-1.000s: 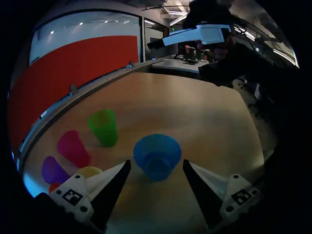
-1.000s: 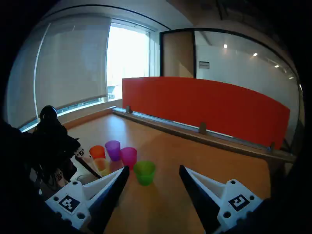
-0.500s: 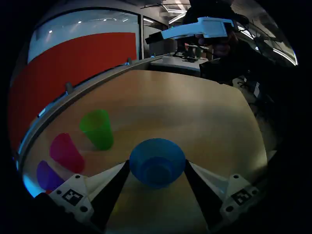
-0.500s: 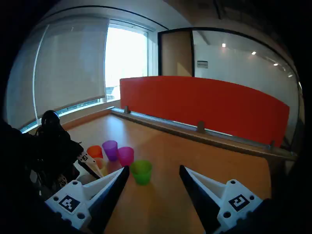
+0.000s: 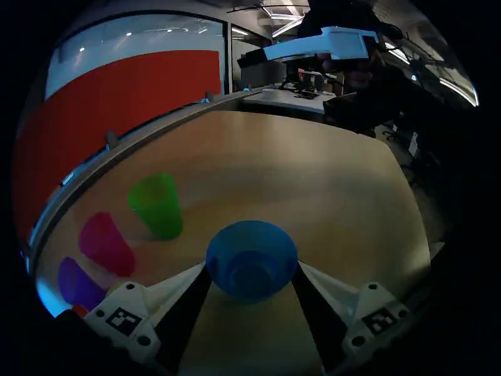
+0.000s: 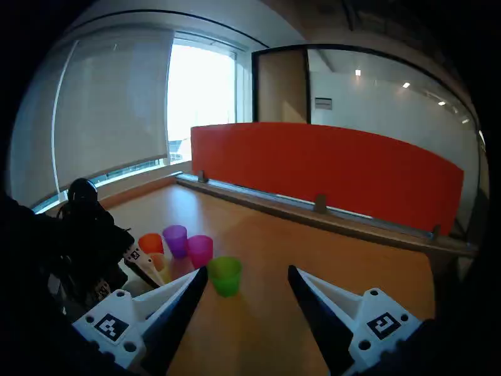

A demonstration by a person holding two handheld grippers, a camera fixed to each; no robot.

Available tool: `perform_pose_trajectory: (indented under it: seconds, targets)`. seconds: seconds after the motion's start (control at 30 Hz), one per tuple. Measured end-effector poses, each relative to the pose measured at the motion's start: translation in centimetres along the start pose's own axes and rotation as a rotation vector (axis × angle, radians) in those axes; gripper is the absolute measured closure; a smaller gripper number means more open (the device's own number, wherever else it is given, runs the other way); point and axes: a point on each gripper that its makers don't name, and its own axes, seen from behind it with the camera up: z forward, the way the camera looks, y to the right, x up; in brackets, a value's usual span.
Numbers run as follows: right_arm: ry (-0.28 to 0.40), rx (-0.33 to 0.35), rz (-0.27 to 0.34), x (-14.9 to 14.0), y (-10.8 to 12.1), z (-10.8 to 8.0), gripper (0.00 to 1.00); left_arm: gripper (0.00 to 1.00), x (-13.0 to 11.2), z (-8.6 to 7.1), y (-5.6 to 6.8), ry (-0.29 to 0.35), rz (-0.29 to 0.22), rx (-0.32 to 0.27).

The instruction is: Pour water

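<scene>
Ahead of the right claw [image 6: 247, 271], an orange partition [image 6: 325, 166] runs along the far edge of the wooden tabletop [image 6: 351, 263]. A bright window [image 6: 203, 100] with a blind [image 6: 106, 113] stands farther left.

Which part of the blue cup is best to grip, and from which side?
Grip the blue cup by its side wall below the rim, coming level from the near side and squeezing across its width: it stands upright, round, mouth open.

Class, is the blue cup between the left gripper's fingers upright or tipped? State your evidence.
Upright: the blue cup stands on its base on the table, its open mouth facing up.
</scene>
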Motion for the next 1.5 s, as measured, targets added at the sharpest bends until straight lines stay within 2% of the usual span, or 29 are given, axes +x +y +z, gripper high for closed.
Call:
perform_pose_trajectory:
  seconds: [0.3,0.6,1.03,1.5]
  targets:
    - [-0.001,0.005,0.002,0.0,-0.1,0.4,0.01,0.14,0.6,-1.4,-0.1,0.030,0.010,0.007]
    - [-0.006,0.005,-0.006,0.1,-0.5,1.0,0.01,0.14,2.5,-4.5,-1.3,0.118,-0.023,0.037]
    - [-0.006,0.009,-0.008,0.3,-1.2,2.3,0.01,0.15,5.4,-9.9,-4.3,0.224,-0.021,0.130]
    - [-0.005,0.024,-0.017,0.2,-2.3,3.9,0.01,0.14,7.5,-14.8,-6.8,0.330,-0.037,0.208]
